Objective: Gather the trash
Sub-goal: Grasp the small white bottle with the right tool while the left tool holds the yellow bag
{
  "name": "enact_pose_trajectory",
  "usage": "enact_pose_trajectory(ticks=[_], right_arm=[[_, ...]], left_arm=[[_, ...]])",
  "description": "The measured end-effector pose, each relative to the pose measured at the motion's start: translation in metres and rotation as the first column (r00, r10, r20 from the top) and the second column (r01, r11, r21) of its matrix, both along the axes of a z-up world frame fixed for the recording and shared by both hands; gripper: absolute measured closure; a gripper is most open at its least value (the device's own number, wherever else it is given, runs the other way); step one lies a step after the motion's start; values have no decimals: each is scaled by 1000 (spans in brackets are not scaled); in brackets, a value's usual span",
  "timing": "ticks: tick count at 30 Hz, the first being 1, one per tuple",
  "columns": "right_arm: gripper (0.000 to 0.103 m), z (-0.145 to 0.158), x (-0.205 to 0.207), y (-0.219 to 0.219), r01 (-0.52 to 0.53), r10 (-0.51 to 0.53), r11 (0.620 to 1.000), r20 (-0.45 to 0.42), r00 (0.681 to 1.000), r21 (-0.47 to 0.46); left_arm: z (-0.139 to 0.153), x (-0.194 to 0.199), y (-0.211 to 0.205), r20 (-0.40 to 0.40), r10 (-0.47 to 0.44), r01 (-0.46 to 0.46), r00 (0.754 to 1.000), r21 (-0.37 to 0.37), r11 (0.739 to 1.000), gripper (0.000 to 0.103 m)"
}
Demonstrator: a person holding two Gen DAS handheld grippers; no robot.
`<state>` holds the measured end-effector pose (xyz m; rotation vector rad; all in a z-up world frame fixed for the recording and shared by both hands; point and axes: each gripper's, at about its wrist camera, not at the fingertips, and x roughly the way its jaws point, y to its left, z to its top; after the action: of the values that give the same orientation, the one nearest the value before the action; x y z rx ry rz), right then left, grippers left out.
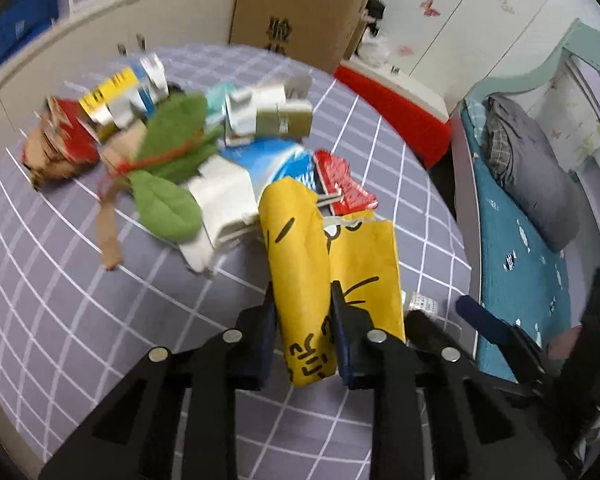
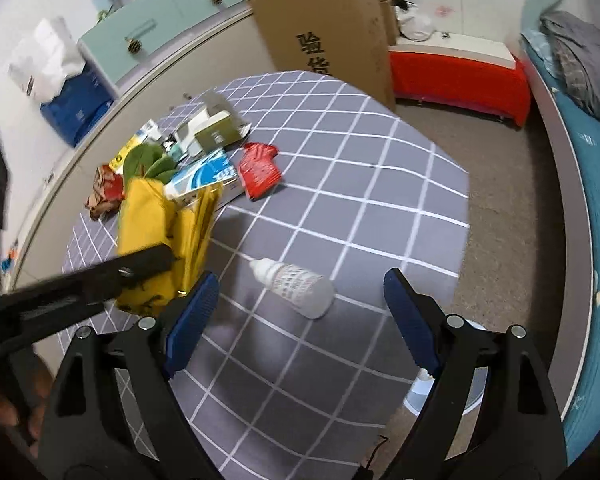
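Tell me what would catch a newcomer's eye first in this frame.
The bright yellow paper bag stands out first, clamped by the left gripper near the front of the grey checked tablecloth. Behind it lies a heap of trash: cartons, green leaf shapes and a red wrapper. A small clear plastic bottle lies on its side just ahead of the open right gripper.

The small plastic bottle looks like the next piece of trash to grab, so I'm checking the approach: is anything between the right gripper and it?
Nothing visible. The small plastic bottle lies on its side on the checked tablecloth, apart from the trash pile, with the open right gripper just before it. The yellow bag in the left gripper sits off to the side.
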<state>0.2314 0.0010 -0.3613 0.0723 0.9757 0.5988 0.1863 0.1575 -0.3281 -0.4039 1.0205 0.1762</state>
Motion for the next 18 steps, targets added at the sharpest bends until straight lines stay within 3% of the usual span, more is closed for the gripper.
enact_pose_trajectory(ticks=[3,6,8,12,18], right_arm=[[20,-7,0,9,-15,15,1000,10,1000,-27],[35,-12,-1,16,-33,36,996,38,999,-77],[62,-11,-1,20,-44,52,992,58,997,-118],[65,-8,1,21,-63,69,989,37,997,-135],[65,32,-8,-16,53,-53,998,-42,998,15]], left_arm=[[9,-9,-1,35,-12,10,999,56,998,79],[13,-14,1,47,-13,10,999,74,997,79],[15,-16,3,52,-13,9,999,77,997,79],[23,-19,1,56,-26,22,998,84,996,79],[64,-20,-13,72,-95,87,993,106,991,79]])
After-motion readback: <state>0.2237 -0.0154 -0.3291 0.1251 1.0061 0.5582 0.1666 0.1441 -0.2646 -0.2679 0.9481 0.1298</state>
